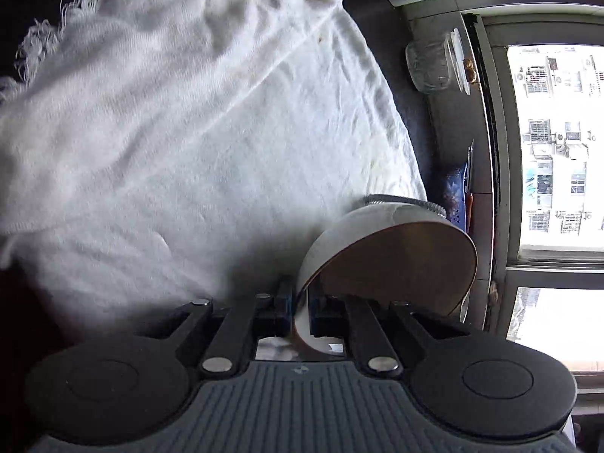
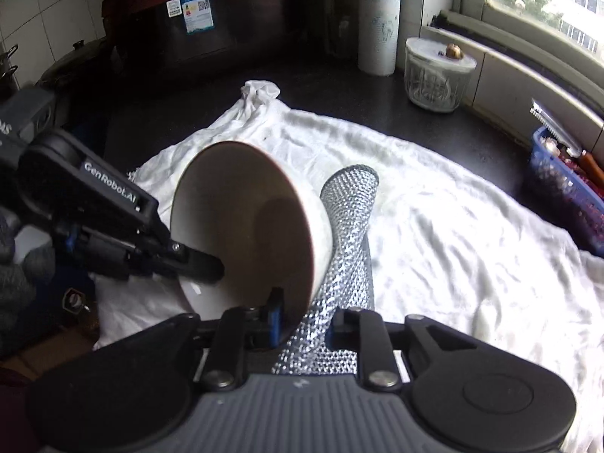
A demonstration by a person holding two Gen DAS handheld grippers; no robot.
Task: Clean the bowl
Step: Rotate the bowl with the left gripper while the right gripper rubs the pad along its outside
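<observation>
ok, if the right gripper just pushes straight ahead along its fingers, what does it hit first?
Probably the white cloth on the counter. The right gripper already clamps the silver mesh scrubber, which leads the way beside the bowl; depth beyond it is unclear.

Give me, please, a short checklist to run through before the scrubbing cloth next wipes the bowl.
1. Left gripper pinches bowl rim: ok.
2. Right gripper holds the silver mesh cloth: ok.
3. Cloth touches bowl's outer wall: ok.
4. Bowl tilted on its side above the white towel: ok.
5. Inside of bowl free of residue: cannot tell.
6. Lidded glass jar away from the work area: ok.
</observation>
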